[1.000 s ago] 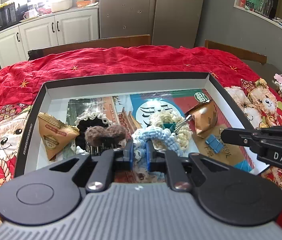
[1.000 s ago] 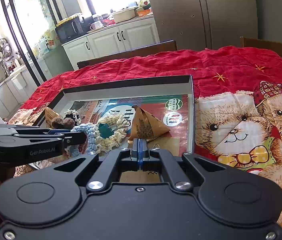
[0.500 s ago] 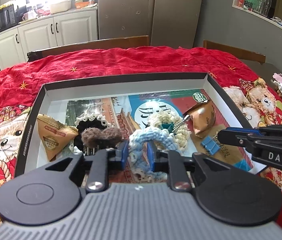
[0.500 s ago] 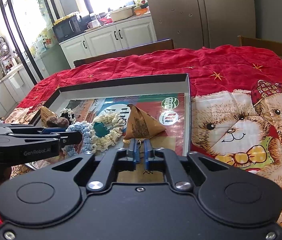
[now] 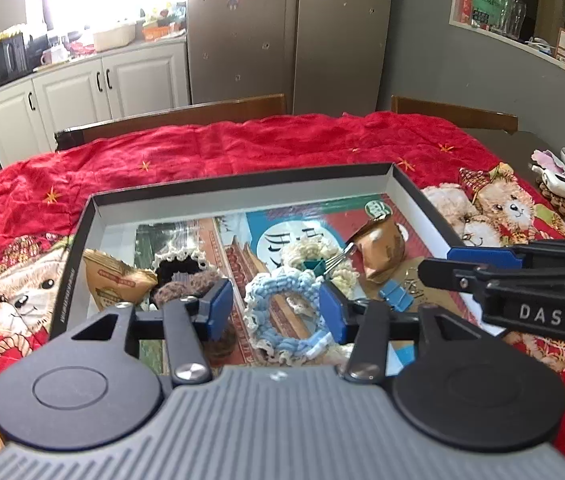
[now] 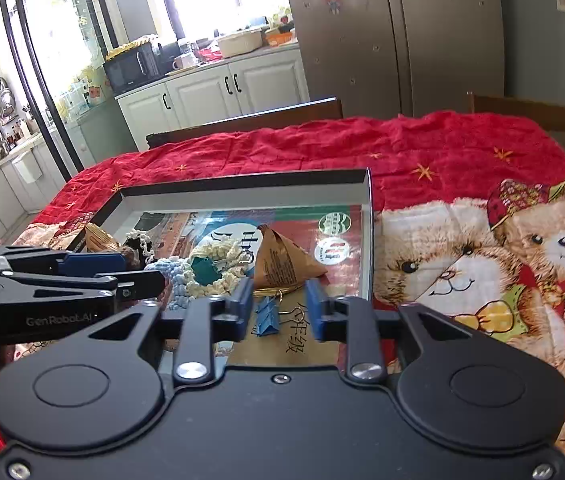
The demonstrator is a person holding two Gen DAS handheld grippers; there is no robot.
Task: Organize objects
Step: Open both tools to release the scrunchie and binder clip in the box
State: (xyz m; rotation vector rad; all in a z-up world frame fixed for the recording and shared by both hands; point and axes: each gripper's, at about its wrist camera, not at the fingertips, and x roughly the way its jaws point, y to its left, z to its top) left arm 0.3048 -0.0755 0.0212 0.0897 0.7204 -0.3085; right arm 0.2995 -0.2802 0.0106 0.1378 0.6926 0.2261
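The left hand-held gripper (image 5: 274, 312) stood with its jaws spread fairly wide, having just been opening. A light blue crocheted ring (image 5: 282, 304) lay in the gap between them, and neither blue pad pressed on it. The right hand-held gripper (image 6: 278, 306) had also just been opening and stood at a narrower spread. A small blue binder clip (image 6: 267, 316) lay free between its jaws, touched by neither.

Both things rested inside a shallow black box (image 5: 242, 186) with a printed sheet on its floor. The box sat on the tabletop, which was covered by a red cloth with teddy bears (image 6: 462, 148). Just behind the blue ring lay a cream crocheted ring (image 5: 314, 250) with a teal clip (image 5: 316, 266) on it. A brown triangular packet (image 6: 282, 258) lay just beyond the blue clip. A second packet (image 5: 110, 276) sat near the box's left wall, beside a dark ring with white trim (image 5: 180, 260) and a brown fuzzy piece (image 5: 188, 284).
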